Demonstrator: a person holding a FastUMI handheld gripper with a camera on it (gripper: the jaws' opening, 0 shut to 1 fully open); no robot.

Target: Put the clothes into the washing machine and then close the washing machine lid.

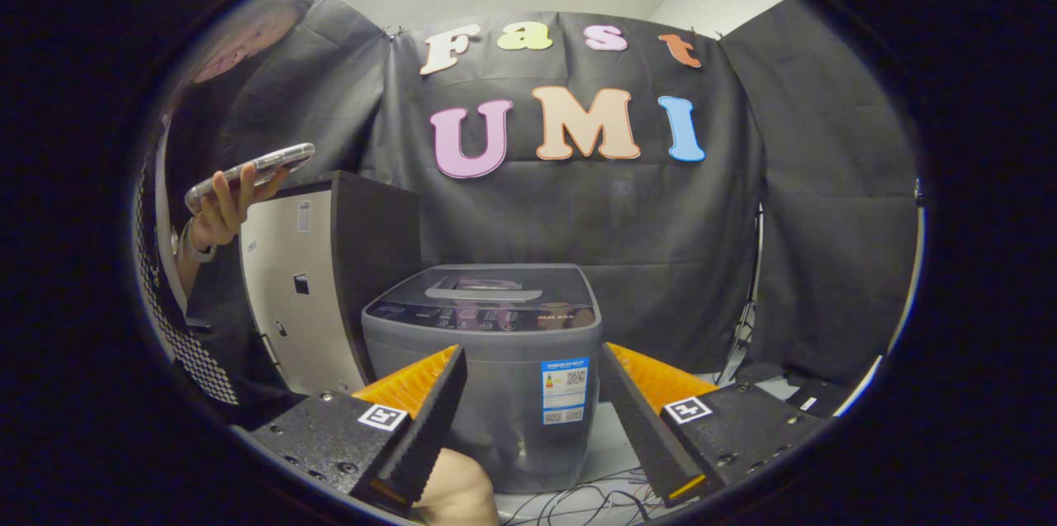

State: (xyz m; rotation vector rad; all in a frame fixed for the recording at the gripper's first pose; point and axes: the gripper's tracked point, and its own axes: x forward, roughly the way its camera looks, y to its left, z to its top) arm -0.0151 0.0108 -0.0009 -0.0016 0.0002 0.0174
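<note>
A grey top-loading washing machine [487, 361] stands on the floor straight ahead, seen between and beyond my fingers. Its dark glossy lid [487, 295] lies flat and closed. My gripper [533, 357] is open, its two fingers spread wide with nothing between them, held some way short of the machine's front. I can see no clothes.
A tall cabinet [326, 278] with a pale front stands just left of the machine. At the far left a person's hand [223, 208] holds a phone [252, 171]. Loose cables [594, 501] lie on the floor by the machine's base. A stand leg [747, 319] rises to the right.
</note>
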